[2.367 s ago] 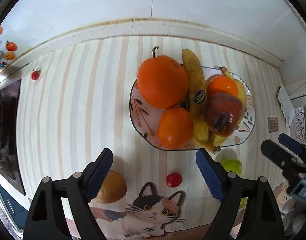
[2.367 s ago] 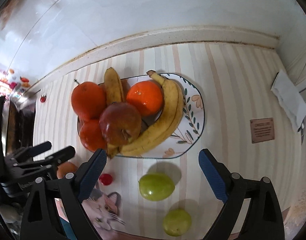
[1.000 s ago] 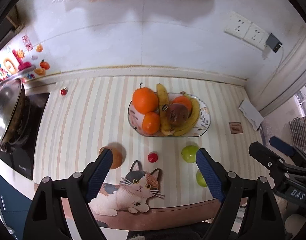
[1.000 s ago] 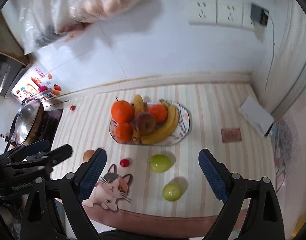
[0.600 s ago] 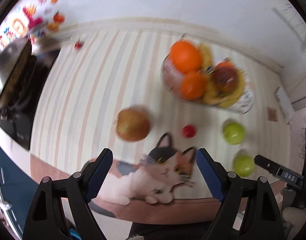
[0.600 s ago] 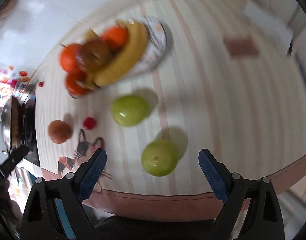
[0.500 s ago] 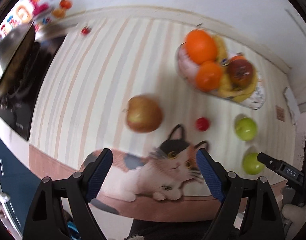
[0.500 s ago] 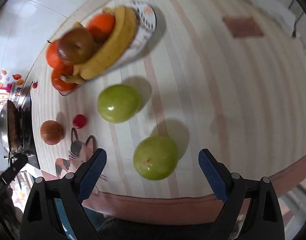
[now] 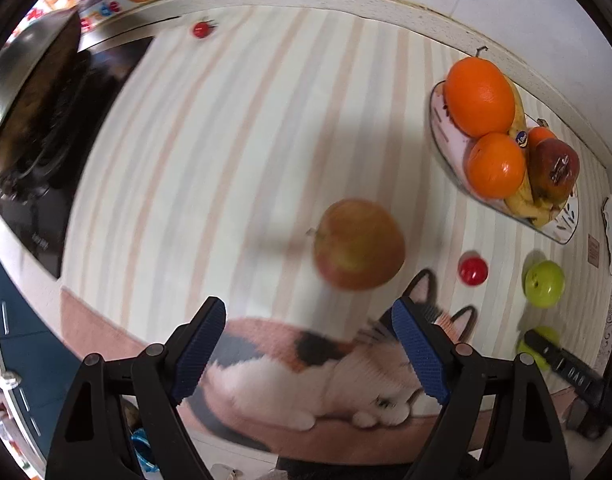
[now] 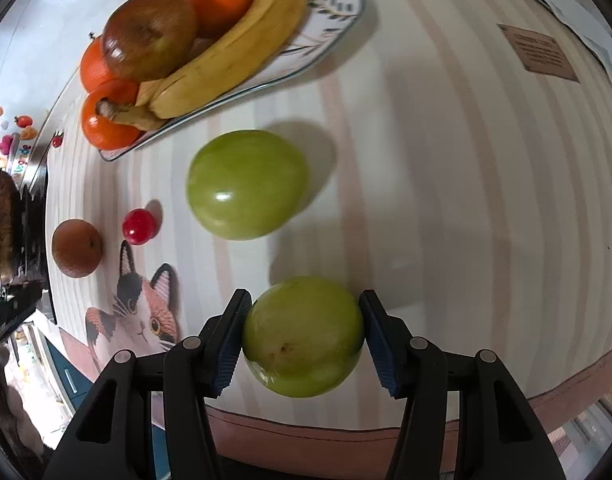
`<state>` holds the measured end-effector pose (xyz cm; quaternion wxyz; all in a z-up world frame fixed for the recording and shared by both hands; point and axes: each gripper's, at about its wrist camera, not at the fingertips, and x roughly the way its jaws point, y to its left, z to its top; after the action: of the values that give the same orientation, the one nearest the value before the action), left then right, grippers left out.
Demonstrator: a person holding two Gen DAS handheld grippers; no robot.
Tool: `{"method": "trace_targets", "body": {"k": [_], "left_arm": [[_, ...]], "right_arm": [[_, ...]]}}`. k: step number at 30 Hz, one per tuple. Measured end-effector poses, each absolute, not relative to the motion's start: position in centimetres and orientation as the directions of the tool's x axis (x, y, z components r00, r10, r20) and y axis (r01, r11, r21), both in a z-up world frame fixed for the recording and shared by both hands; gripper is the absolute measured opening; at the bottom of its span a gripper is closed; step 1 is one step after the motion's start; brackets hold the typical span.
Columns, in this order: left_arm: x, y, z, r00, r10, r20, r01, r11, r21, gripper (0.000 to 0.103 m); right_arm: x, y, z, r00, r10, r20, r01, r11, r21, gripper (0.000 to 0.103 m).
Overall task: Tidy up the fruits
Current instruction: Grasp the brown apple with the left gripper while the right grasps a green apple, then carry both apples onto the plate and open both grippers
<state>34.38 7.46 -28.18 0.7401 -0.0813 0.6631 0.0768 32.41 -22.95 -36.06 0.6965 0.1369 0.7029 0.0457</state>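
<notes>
Down near the front edge of the striped tabletop (image 10: 445, 160), the right gripper (image 10: 304, 338) has just been closing its jaws, and both blue pads now press the sides of a green apple (image 10: 304, 336), smooth and glossy with a few small brown specks. A second green apple (image 10: 248, 184) lies just beyond it, apart from it, with a bright highlight on its skin. Farther left sit a small red fruit (image 10: 139, 227) and a brownish-red apple (image 10: 77, 248), beside a cat picture (image 10: 140, 320) on the mat.

The patterned plate (image 10: 337, 4) at the back holds bananas (image 10: 234, 52), oranges (image 10: 222, 0) and a dark red apple (image 10: 150, 40) piled together.

The left gripper (image 9: 306, 354) hovers with its jaws spread wide and nothing between them, the brownish-red apple (image 9: 359, 244) just ahead of its tips.
</notes>
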Motion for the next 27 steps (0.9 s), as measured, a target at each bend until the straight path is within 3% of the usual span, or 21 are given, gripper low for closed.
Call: {"method": "trace_targets", "body": {"k": [6,12,15,27], "left_arm": [[37.9,5.3,-31.4,0.030,-0.037,-0.999,-0.157,0.987,-0.041,0.085],[39.7,4.0,-33.7,0.001,0.018,-1.000,-0.098,0.995,0.018,0.084],[39.9,3.7,-34.0,0.024,0.078,-0.997,-0.072,0.995,0.076,0.065],[41.0,4.7,-34.2,0.053,0.055,-0.997,-0.065,0.997,0.052,0.064]], "right_arm": [[32.9,-20.8,-36.2,0.001,0.260,-0.966,0.111,0.960,0.258,0.059],[32.9,-20.2,-36.3,0.002,0.264,-0.965,0.117,0.958,0.262,0.059],[33.0,-20.6,-36.2,0.003,0.269,-0.963,0.122,0.956,0.268,0.059],[33.1,-20.9,-36.4,-0.004,0.277,-0.961,0.131,0.953,0.274,0.059]]}}
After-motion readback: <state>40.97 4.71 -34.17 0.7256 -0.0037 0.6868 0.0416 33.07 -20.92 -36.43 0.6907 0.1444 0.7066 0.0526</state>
